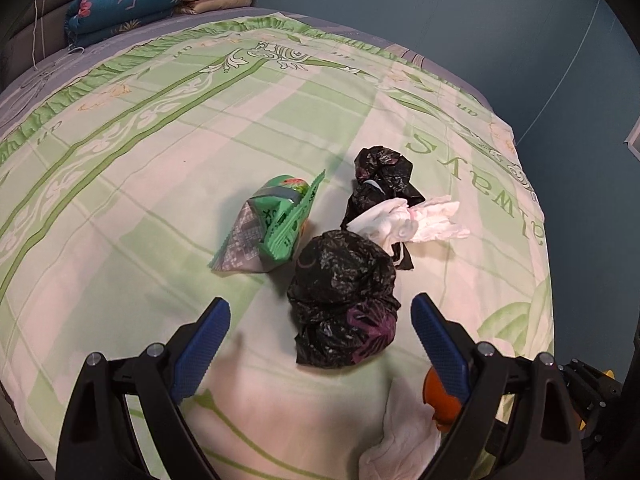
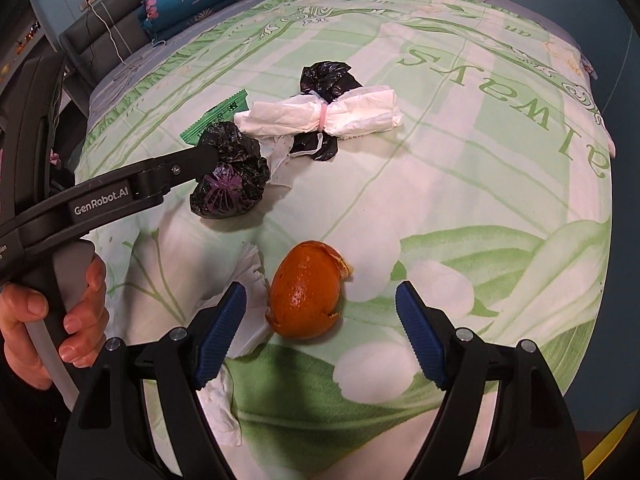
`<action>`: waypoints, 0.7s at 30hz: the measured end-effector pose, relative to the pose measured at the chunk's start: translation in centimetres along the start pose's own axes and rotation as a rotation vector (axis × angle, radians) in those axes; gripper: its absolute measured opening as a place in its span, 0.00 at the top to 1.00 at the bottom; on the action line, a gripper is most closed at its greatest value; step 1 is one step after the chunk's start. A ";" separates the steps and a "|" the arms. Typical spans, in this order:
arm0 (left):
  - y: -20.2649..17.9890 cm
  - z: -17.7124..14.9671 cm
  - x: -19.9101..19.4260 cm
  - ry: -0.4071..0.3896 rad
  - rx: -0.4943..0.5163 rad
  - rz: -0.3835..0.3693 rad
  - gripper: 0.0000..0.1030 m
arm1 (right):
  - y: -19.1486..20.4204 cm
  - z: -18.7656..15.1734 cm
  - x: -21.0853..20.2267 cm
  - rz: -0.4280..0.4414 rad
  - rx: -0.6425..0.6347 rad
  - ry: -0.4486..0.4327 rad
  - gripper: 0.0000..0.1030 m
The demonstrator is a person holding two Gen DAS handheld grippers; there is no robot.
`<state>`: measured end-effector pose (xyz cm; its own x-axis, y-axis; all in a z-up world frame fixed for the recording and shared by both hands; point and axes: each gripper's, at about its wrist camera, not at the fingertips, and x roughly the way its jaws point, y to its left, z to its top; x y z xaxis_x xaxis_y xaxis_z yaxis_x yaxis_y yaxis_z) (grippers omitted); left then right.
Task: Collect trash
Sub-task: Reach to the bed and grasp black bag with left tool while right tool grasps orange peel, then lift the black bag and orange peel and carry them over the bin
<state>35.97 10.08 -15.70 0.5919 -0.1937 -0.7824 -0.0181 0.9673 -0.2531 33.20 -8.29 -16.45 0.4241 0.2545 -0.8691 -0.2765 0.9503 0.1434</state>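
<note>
Trash lies on a green-and-white bedspread [image 1: 120, 160]. In the left wrist view my left gripper [image 1: 320, 320] is open, its blue pads on either side of a crumpled black bag [image 1: 344, 300]. Beyond lie a green snack wrapper [image 1: 268, 228], a rolled white pad [image 1: 412, 220] and a second black bag [image 1: 380, 176]. In the right wrist view my right gripper [image 2: 320, 308] is open around an orange peel [image 2: 308, 296]. A white tissue [image 2: 244, 300] lies beside the peel. The left gripper's arm [image 2: 120, 188] reaches to the black bag [image 2: 232, 184].
Folded quilts [image 1: 132, 0] are stacked at the head of the bed. A blue wall [image 1: 520, 40] runs along the far side. The bed edge curves down on the right [image 2: 600, 240]. A hand [image 2: 48, 312] holds the left gripper's handle.
</note>
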 end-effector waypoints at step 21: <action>-0.2 -0.9 1.2 0.043 0.007 -0.053 0.71 | 1.6 0.9 3.0 -0.040 -0.043 0.062 0.64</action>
<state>35.98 9.55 -17.09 0.5565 -0.2512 -0.7920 0.0180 0.9566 -0.2908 34.80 -5.83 -18.43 0.3819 0.2032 -0.9016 -0.2978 0.9506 0.0881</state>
